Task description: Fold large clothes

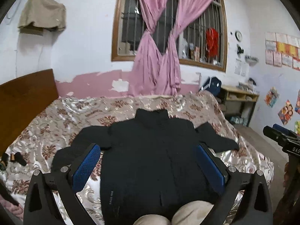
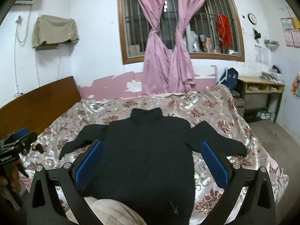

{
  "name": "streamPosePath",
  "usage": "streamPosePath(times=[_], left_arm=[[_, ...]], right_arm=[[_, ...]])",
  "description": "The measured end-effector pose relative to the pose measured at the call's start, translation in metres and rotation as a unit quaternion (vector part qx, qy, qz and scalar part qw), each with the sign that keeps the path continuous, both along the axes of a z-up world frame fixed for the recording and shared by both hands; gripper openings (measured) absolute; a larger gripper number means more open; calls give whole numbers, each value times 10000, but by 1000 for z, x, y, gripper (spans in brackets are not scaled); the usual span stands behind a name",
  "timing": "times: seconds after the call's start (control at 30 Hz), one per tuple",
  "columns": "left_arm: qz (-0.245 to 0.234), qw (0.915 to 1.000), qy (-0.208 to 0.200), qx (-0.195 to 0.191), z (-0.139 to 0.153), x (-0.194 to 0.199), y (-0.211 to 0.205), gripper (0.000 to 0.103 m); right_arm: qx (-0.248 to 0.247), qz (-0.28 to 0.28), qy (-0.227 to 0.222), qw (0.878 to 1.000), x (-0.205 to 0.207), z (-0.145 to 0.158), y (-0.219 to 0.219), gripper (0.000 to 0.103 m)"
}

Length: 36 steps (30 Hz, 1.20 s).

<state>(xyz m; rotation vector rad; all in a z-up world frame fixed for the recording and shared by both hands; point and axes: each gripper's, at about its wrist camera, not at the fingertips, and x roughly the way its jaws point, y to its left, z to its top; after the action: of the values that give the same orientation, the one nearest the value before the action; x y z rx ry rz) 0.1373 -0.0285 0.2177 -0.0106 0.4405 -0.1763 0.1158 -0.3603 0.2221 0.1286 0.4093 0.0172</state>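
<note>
Currently your left gripper (image 1: 148,161) and right gripper (image 2: 151,157) both hang above the bed (image 1: 56,123), fingers spread wide, holding nothing. Black jacket (image 1: 150,150) lies flat on the floral bedspread (image 2: 215,108), collar toward the window (image 2: 206,28), both sleeves out sideways, hem nearest you.

White print reading "SINCE 1998", or close to it, runs along the near left hem of the black jacket (image 1: 150,161). "DAS" stands on the right gripper (image 1: 281,137), cut by the frame edge. "GenRobot.AI" stands on the left gripper (image 2: 16,144).
</note>
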Motion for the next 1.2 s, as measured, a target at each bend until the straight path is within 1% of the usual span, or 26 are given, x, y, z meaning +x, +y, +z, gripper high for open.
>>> streamPosePath(times=[0.13, 0.2, 0.3, 0.43, 0.53, 0.63, 0.7, 0.77, 0.83, 0.9, 0.97, 1.0, 1.1, 1.13, 1.2], left_arm=[[-198, 9997, 123, -123, -17, 35, -14, 103], [-271, 9993, 196, -150, -25, 51, -20, 103], [-331, 9986, 405, -106, -44, 81, -34, 103], [-435, 9967, 664, -156, -71, 123, -51, 103], [-559, 9956, 734, -137, -88, 150, -66, 103], [-877, 9941, 608, -196, -111, 173, -81, 103], [-920, 9937, 641, -78, -131, 189, -95, 103], [-1046, 9919, 718, -46, -147, 207, -108, 103], [-1137, 9905, 770, -15, -164, 226, -124, 103], [-1395, 9871, 782, 29, -180, 247, -144, 103], [-1478, 9862, 706, 259, -193, 264, -167, 103], [-1499, 9858, 682, 329, -198, 274, -176, 103], [-1710, 9819, 777, 249, -214, 305, -208, 103], [-1724, 9815, 800, 244, -217, 311, -215, 103], [-1634, 9819, 893, 359, -223, 333, -231, 103]], right_arm=[[-26, -249, 223, 9994, 21, -13, -21, 102], [62, -396, 321, 9987, 33, -23, -34, 102], [239, -581, 467, 9969, 53, -42, -53, 102], [428, -793, 685, 9936, 78, -72, -75, 102], [525, -912, 834, 9910, 98, -93, -89, 102], [646, -973, 1010, 9880, 123, -117, -106, 102], [719, -949, 1222, 9853, 146, -143, -119, 102], [740, -1111, 1465, 9802, 166, -173, -134, 102], [926, -1188, 1589, 9757, 182, -200, -151, 102], [1069, -1317, 1612, 9722, 192, -221, -170, 102], [1314, -1459, 1655, 9665, 205, -246, -194, 102], [1345, -1574, 1635, 9646, 210, -252, -202, 102], [1578, -1950, 1570, 9552, 228, -281, -238, 102], [1701, -2015, 1552, 9520, 234, -288, -248, 102], [2102, -2083, 1443, 9443, 248, -308, -274, 102]])
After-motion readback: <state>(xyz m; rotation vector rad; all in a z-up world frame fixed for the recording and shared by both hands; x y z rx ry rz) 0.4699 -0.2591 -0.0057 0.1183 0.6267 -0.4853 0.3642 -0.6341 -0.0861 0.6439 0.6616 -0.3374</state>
